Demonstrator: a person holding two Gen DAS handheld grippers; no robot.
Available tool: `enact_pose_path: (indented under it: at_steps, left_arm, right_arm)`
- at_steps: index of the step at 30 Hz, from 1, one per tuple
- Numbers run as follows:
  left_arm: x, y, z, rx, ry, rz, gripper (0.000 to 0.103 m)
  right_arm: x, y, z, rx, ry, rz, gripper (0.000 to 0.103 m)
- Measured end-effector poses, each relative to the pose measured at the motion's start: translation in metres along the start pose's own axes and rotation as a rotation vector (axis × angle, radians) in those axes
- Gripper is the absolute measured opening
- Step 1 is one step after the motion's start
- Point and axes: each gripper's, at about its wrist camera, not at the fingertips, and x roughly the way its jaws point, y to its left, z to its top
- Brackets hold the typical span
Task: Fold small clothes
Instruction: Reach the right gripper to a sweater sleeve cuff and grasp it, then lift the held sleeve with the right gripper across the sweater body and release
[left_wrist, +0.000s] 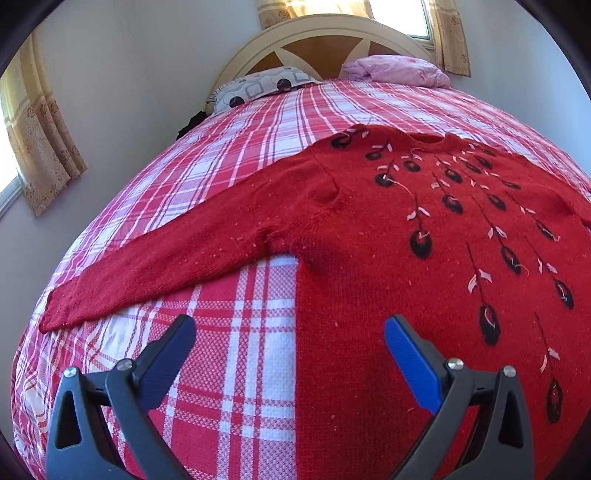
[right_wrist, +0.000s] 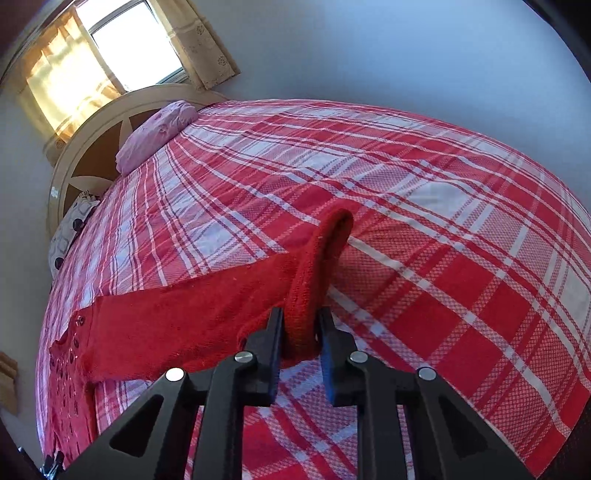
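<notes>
A red knitted sweater (left_wrist: 388, 236) with black and white flower stitching lies spread flat on the checked bed cover (left_wrist: 236, 369). Its one sleeve (left_wrist: 155, 273) stretches out to the lower left. My left gripper (left_wrist: 290, 328) hangs open over the sweater's side edge, one finger above the cover and one above the red knit, with nothing between them. In the right wrist view the other sleeve (right_wrist: 177, 325) runs in from the left, and its end (right_wrist: 317, 266) is bunched and lifted into a fold. My right gripper (right_wrist: 301, 325) is shut on that sleeve end.
A grey patterned pillow (left_wrist: 266, 86) and a pink pillow (left_wrist: 399, 70) lie by the cream headboard (left_wrist: 321, 33). Curtained windows (right_wrist: 122, 40) sit behind and to the side. The checked cover (right_wrist: 461, 258) stretches wide to the right of the sleeve.
</notes>
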Motion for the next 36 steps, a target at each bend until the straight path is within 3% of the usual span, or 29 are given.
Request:
enact_pose_path:
  at_steps: [10, 17, 24, 27, 32, 33, 34, 35, 36]
  left_arm:
    - [0.000, 0.001, -0.001, -0.006, -0.021, 0.008, 0.103]
    - [0.001, 0.003, -0.003, -0.021, -0.019, -0.025, 0.103]
    - [0.001, 0.005, -0.004, -0.033, -0.020, -0.035, 0.103]
    - [0.001, 0.008, -0.004, -0.049, -0.018, -0.047, 0.103]
    - [0.001, 0.006, -0.003, -0.037, -0.016, -0.068, 0.103]
    - [0.000, 0.005, -0.003, -0.030, -0.016, -0.075, 0.103]
    - [-0.001, 0.005, -0.003, -0.024, -0.014, -0.083, 0.103]
    - [-0.003, 0.004, -0.002, -0.016, -0.014, -0.097, 0.103]
    - [-0.006, 0.003, -0.001, -0.008, -0.015, -0.107, 0.103]
  right_arm:
    - [-0.021, 0.114, 0.017, -0.185, -0.056, 0.105, 0.017]
    - [-0.027, 0.212, 0.003, -0.333, -0.048, 0.217, 0.016]
    - [-0.016, 0.331, -0.063, -0.571, 0.035, 0.330, 0.016]
    - [-0.001, 0.365, -0.104, -0.673, 0.069, 0.346, 0.016]
    - [0.029, 0.388, -0.157, -0.783, 0.160, 0.397, 0.018]
    - [0.035, 0.388, -0.164, -0.792, 0.180, 0.415, 0.020]
    - [0.038, 0.387, -0.170, -0.800, 0.194, 0.426, 0.033]
    - [0.037, 0.383, -0.173, -0.808, 0.197, 0.435, 0.059]
    - [0.035, 0.378, -0.176, -0.813, 0.193, 0.448, 0.068]
